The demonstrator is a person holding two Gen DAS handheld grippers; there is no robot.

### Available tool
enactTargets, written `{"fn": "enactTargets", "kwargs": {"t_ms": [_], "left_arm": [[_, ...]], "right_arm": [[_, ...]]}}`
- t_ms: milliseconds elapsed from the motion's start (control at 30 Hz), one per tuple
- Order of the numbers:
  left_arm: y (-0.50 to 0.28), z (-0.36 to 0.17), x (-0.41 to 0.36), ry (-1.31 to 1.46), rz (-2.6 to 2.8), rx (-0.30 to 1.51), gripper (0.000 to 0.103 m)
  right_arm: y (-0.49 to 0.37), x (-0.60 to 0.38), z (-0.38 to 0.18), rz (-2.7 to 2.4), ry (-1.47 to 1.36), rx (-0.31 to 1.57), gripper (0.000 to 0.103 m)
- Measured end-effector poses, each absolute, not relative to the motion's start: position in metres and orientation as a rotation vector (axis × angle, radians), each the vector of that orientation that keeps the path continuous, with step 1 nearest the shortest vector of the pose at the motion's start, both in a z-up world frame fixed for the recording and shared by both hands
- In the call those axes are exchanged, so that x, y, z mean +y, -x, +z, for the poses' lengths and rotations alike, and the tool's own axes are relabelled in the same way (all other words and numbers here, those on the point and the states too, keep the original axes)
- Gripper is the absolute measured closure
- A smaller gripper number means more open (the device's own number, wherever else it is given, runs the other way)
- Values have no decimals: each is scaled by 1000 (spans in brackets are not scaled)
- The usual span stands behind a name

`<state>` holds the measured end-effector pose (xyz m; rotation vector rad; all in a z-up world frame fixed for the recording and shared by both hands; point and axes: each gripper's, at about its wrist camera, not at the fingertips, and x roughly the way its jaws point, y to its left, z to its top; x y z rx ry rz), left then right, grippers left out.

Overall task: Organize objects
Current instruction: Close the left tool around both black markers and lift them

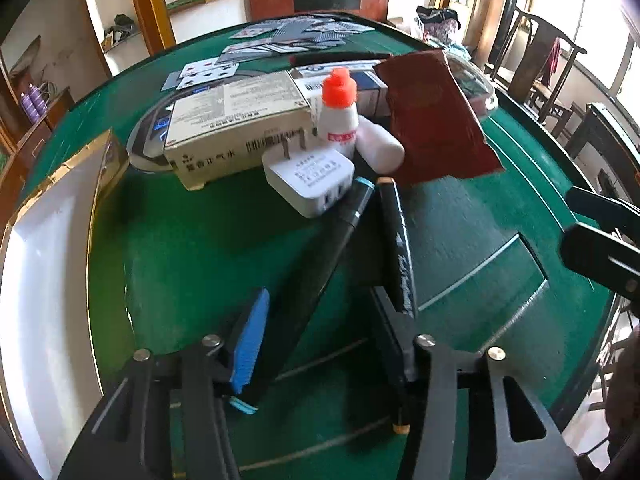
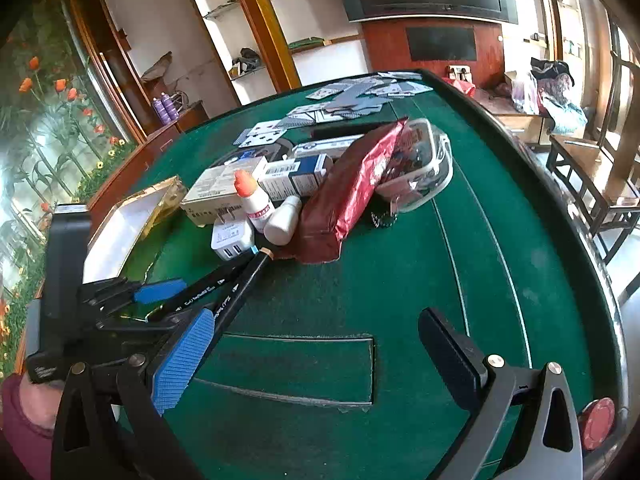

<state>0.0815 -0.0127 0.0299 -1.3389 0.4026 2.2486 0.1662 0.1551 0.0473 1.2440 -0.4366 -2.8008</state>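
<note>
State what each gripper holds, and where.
Right gripper: nothing. Two black markers sit inside the left gripper, near their rear ends; whether they are gripped cannot be told.

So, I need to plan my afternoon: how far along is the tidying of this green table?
Barely begun. Done: nothing visible; the open gold box with white lining shows nothing inside. In hand: two black marker pens lie between the left gripper's fingers, grip unclear; the right gripper is open and empty. Left: white USB charger, orange-capped white bottle, red foil pouch, scattered playing cards.
</note>
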Motion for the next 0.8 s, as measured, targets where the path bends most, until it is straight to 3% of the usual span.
{"fn": "enactTargets", "kwargs": {"t_ms": [267,300,333,367,600,800], "left_arm": [[-78,24,5,1204,2301,421,51],[-82,25,7,1199,2280,438,59],[-84,26,6,1205,2266,429,85],[-85,27,2,1218,2244,392,89],[-108,57,-59,1192,2229,34,89],[-142,88,-100,1003,2271,-127,89]], "right_arm": [[-164,144,43,-2780,-1258,-450,0],[-165,144,44,-2782,-1257,-442,0],[-166,144,45,-2786,-1255,-436,0],[-167,144,47,-2794,-1252,-430,0],[-158,129,47,-2770,-1273,-343,0],[-135,87,30,-2729,-1364,-153,0]]}}
